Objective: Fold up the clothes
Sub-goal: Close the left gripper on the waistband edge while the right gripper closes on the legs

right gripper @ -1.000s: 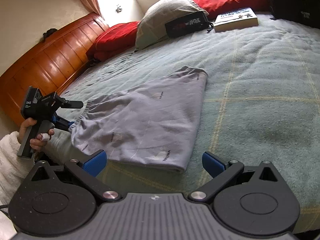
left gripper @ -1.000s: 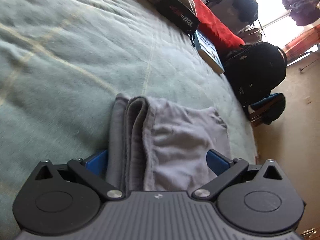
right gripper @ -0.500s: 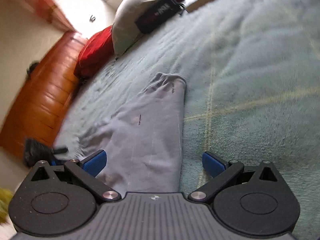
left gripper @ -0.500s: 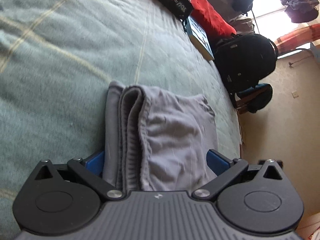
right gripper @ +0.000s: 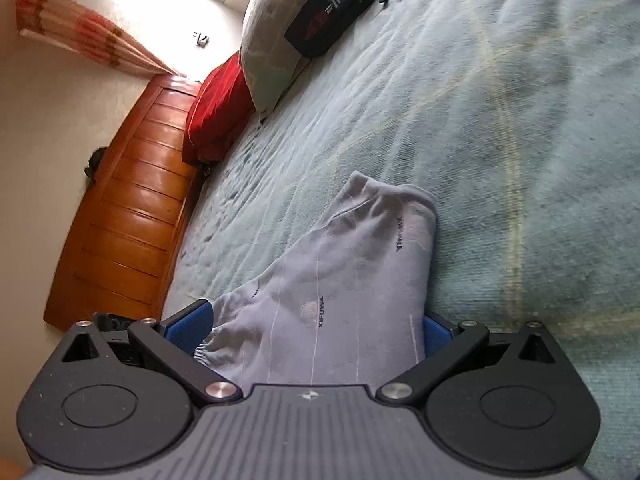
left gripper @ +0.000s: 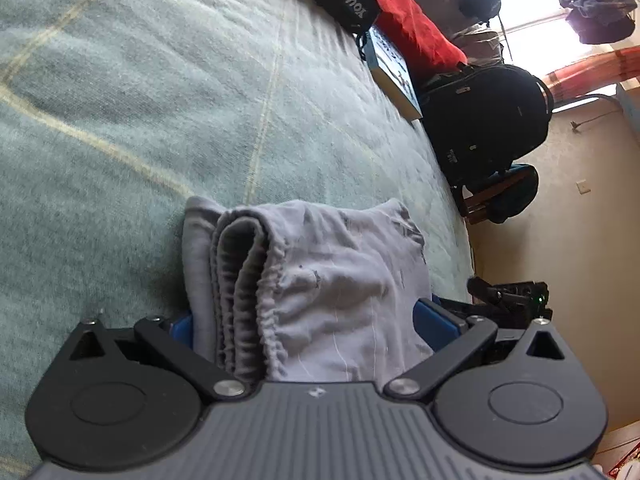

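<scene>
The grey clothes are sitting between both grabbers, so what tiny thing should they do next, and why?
Probably close both sets of jaws. The left gripper and the right gripper each have their blue jaws spread wide with the grey garment lying between them on the green blanket, so neither grips it yet. Pinching comes before lifting for the next fold.

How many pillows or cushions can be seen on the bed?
2. A grey pillow sits at the head of the bed under a black bag; a red cushion lies beside it against the wooden headboard. Others may be out of view.
</scene>
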Motion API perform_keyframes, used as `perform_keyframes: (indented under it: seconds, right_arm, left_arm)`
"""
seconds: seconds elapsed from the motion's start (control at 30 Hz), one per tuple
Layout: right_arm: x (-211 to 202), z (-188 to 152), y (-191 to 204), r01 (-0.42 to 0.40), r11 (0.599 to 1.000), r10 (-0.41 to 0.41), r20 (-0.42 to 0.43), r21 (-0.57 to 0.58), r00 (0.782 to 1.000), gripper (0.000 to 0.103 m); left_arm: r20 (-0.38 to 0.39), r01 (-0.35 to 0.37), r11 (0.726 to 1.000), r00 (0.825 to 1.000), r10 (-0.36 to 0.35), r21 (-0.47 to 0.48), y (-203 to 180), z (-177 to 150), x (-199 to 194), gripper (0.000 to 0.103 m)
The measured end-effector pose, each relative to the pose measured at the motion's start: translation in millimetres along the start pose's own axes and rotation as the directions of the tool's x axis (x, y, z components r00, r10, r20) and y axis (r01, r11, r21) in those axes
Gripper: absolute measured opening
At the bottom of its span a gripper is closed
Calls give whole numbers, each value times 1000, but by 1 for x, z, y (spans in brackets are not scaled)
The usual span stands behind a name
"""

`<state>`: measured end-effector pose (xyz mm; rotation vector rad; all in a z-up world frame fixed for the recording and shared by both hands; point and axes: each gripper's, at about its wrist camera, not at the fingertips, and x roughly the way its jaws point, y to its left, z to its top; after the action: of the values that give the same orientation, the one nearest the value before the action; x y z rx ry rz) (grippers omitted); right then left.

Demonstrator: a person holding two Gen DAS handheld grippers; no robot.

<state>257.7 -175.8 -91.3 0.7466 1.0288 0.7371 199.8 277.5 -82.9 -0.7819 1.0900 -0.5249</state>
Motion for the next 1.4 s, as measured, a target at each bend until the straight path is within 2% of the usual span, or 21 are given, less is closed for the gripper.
perform_keyframes:
  seconds: [0.1, 0.4, 0.53, 0.63, 0.77, 0.9, 1.0, 1.4]
  right_arm:
    - [-3, -7, 3, -1, 1000, 1, -7, -30, 1000, 103]
    - [-31, -38, 0, -42, 999, 42, -53, -5, 998, 103]
    - [-33, -41, -4, -49, 999, 49, -34, 11, 998, 103]
    - [-33, -41, -6, -48, 999, 49, -28, 16, 998, 103]
    - [-33, -43, -9, -62, 998, 63, -20, 17, 998, 103]
    - [-32, -44, -8, -57, 998, 57, -15, 14, 998, 103]
    - [-31, -46, -5, -41, 999, 41, -13, 7, 999, 103]
    - [-26, -46, -1, -21, 1000, 21, -12, 3, 1000, 103]
  left_arm:
    - [1, 4, 1000, 1000, -4, -2, 1, -9, -5, 102]
    - [-4, 24, 1000, 1000, -24, 16, 3, -30, -17, 102]
    - [5, 35, 999, 999, -35, -2, 8, -29, -16, 102]
    - [-3, 14, 1000, 1000, -14, 17, 4, -28, -13, 102]
    - [-18, -70, 994, 997, 72, 84, -13, -29, -6, 102]
    - [-24, -165, 971, 985, 172, 172, -31, -33, 3, 102]
    - [-21, -206, 954, 976, 215, 217, -37, -36, 7, 102]
    - [-18, -207, 951, 976, 217, 229, -38, -34, 8, 102]
